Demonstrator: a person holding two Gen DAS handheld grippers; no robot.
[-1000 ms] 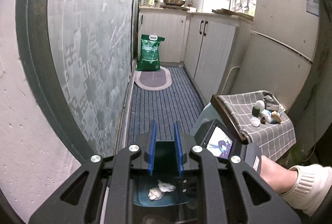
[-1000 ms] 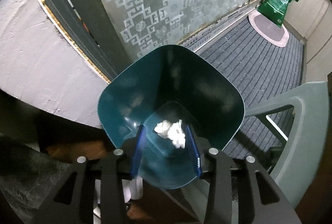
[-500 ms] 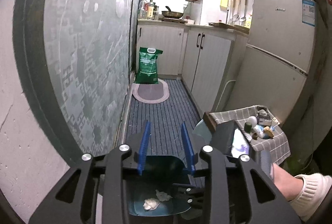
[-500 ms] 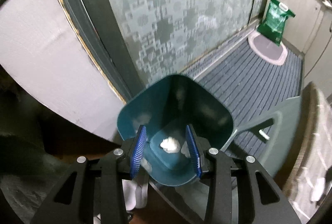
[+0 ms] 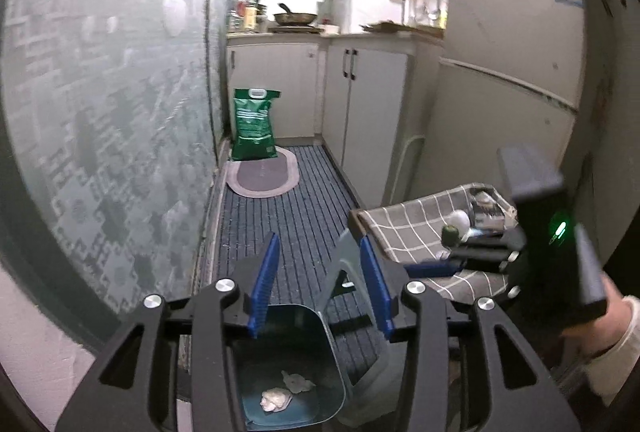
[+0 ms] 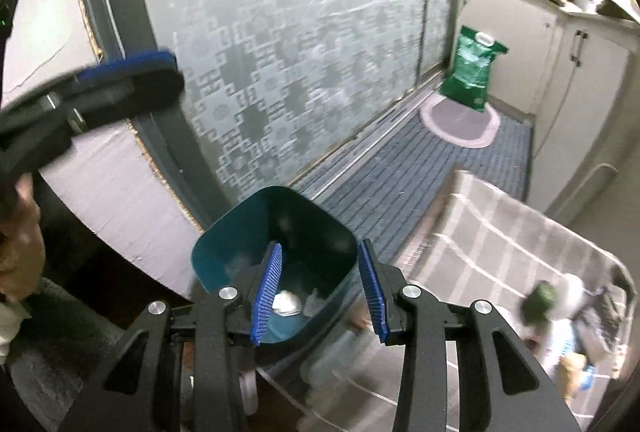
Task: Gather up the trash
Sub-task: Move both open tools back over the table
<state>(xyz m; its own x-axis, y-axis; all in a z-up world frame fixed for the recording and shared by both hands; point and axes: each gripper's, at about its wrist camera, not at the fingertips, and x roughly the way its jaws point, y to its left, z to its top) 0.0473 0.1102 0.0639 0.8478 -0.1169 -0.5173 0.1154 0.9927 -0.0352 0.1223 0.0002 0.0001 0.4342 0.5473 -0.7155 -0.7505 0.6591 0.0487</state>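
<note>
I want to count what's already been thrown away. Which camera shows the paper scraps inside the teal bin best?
The left wrist view: it looks down into the teal bin, and two crumpled paper scraps lie clear on its floor. In the right wrist view the scraps are smaller, blurred and partly hidden behind a blue finger of the right gripper.

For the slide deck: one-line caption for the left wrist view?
Open left gripper above a teal bin holding two crumpled tissues, kitchen aisle ahead.

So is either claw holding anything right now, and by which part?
No. The left claw and right claw both stand open and empty above the teal bin; the crumpled tissues lie inside it.
</note>
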